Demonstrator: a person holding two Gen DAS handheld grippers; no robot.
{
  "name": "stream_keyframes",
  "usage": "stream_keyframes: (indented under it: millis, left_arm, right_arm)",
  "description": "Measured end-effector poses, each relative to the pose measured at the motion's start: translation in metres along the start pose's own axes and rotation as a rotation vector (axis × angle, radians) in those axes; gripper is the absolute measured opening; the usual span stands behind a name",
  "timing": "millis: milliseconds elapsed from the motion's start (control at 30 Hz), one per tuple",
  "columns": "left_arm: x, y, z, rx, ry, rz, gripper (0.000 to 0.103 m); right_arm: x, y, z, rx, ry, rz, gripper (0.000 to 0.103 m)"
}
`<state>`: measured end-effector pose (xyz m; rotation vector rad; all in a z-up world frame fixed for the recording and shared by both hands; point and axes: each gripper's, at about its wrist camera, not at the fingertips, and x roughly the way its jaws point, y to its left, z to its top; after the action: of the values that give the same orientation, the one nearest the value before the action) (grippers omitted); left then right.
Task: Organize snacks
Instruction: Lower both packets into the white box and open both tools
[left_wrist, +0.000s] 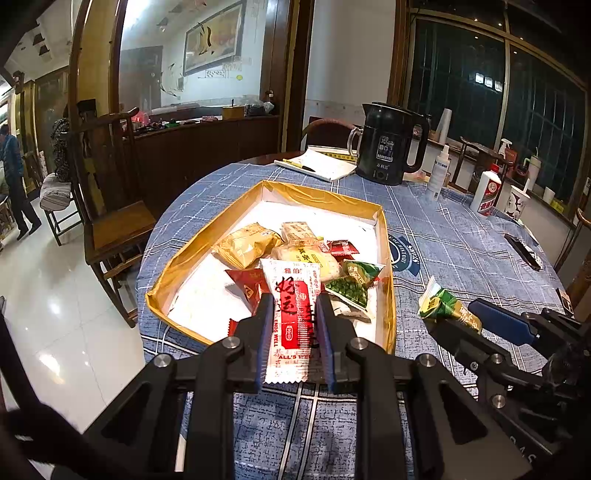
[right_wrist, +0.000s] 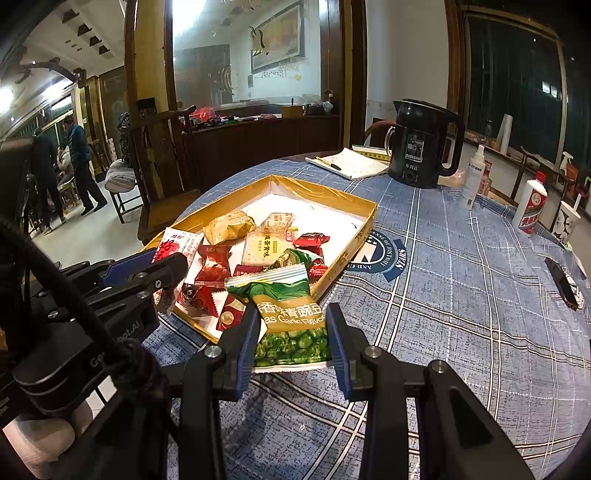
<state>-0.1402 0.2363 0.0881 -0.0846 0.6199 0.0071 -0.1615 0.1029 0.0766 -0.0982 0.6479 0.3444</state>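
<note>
My left gripper (left_wrist: 293, 306) is shut on a white-and-red snack packet (left_wrist: 293, 314) and holds it over the near edge of the gold box (left_wrist: 184, 258). My right gripper (right_wrist: 291, 321) is shut on a green garlic pea packet (right_wrist: 290, 321) just outside the box's near right corner (right_wrist: 354, 243). The box holds several snacks: a gold packet (left_wrist: 245, 245), a yellow cake packet (left_wrist: 306, 256), red candies (right_wrist: 212, 262) and green pea packets (left_wrist: 351, 288). The right gripper with its pea packet (left_wrist: 448, 304) also shows in the left wrist view.
On the blue checked tablecloth (right_wrist: 461, 295) stand a black kettle (left_wrist: 391, 147), a notepad with pen (left_wrist: 317, 164), a spray bottle (left_wrist: 439, 173), a white liquor bottle (left_wrist: 487, 194), a paper cup (left_wrist: 517, 203) and a dark remote (right_wrist: 563, 282). Wooden chairs (left_wrist: 110, 221) stand left of the table.
</note>
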Motion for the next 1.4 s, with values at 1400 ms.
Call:
stream_keyframes:
  millis: [1400]
  left_arm:
    - [0.092,0.063,0.046,-0.013,0.146,0.021,0.025]
  right_arm:
    - [0.118,0.006,0.038,0.174,0.257,0.274,0.036]
